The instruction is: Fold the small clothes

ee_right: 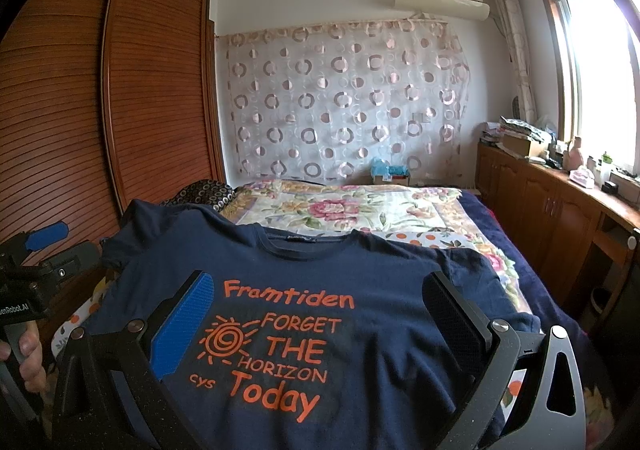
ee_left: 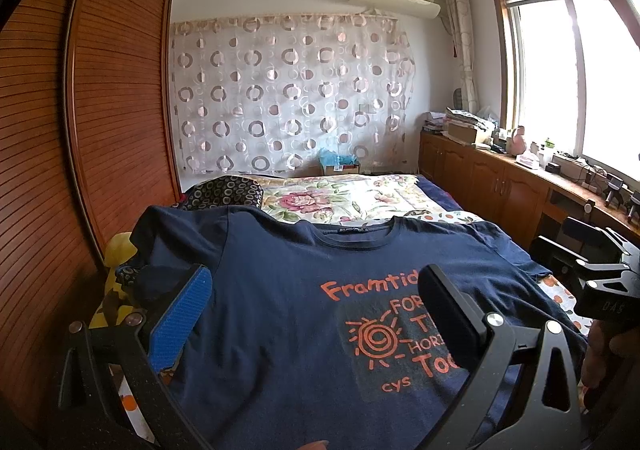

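Observation:
A navy T-shirt (ee_left: 280, 290) with orange print lies spread face up on the bed, collar away from me; it also shows in the right wrist view (ee_right: 320, 282). My left gripper (ee_left: 316, 286) is open and empty, hovering over the shirt's lower left part. My right gripper (ee_right: 320, 290) is open and empty, hovering over the printed chest area. The right gripper's body shows at the right edge of the left wrist view (ee_left: 600, 282). The left gripper's body shows at the left edge of the right wrist view (ee_right: 36, 262).
The bed has a floral quilt (ee_right: 360, 209) beyond the shirt and a dark patterned pillow (ee_left: 224, 189) at the far left. A slatted wooden wardrobe (ee_left: 80, 109) stands on the left. Wooden cabinets (ee_right: 560, 217) with clutter run under the window on the right.

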{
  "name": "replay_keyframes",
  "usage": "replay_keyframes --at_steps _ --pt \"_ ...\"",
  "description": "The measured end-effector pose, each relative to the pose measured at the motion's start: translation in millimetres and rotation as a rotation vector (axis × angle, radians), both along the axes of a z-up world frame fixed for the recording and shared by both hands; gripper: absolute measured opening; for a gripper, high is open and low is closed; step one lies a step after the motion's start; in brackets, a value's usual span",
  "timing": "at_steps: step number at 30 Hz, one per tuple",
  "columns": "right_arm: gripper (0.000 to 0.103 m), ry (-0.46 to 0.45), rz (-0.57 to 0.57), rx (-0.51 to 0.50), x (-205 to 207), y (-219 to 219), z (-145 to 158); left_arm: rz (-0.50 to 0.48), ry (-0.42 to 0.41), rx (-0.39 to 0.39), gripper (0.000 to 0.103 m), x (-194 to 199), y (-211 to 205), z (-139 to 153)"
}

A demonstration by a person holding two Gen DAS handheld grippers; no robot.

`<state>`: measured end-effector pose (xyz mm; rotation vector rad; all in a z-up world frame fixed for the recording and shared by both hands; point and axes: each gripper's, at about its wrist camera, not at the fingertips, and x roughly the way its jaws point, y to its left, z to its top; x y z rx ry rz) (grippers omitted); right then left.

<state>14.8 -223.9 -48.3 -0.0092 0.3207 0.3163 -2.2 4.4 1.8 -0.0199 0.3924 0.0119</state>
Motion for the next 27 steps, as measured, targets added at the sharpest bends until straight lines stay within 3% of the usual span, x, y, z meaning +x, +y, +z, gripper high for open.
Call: replay_keyframes --at_steps 27 --pt "0.103 0.0 0.015 -0.004 1.2 0.9 -0.2 0.002 -0.001 0.006 0.103 -2.6 -2.3 6.5"
